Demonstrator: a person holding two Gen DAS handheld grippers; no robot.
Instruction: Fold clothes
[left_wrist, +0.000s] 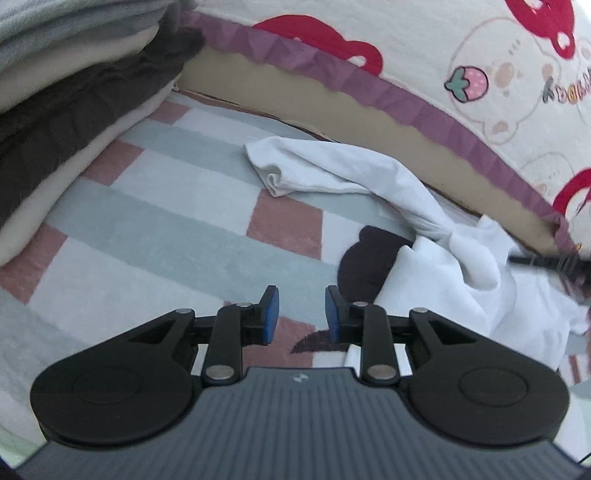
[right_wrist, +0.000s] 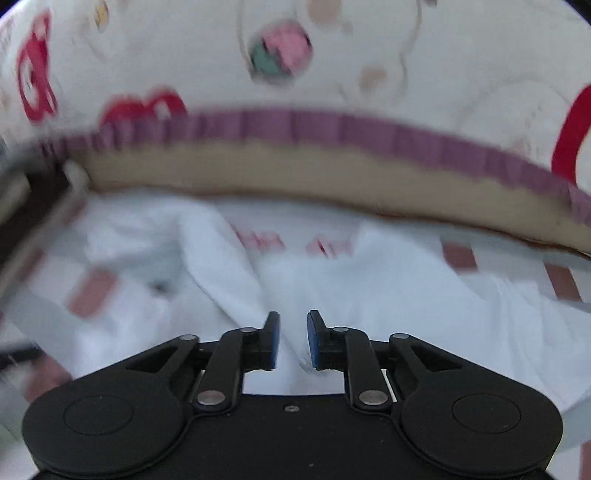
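White garment (left_wrist: 424, 280) lies crumpled and unfolded on the striped blanket (left_wrist: 166, 229); folding seems barely begun; left gripper (left_wrist: 301, 314) and right gripper (right_wrist: 293, 341) jaws part-open, gripping nothing.

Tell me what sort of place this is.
Most likely a bedroom, with the work done on a bed. A checked blanket covers the surface, a cartoon-print quilt lies along its far edge, folded bedding is stacked at one side, and a white garment lies crumpled.
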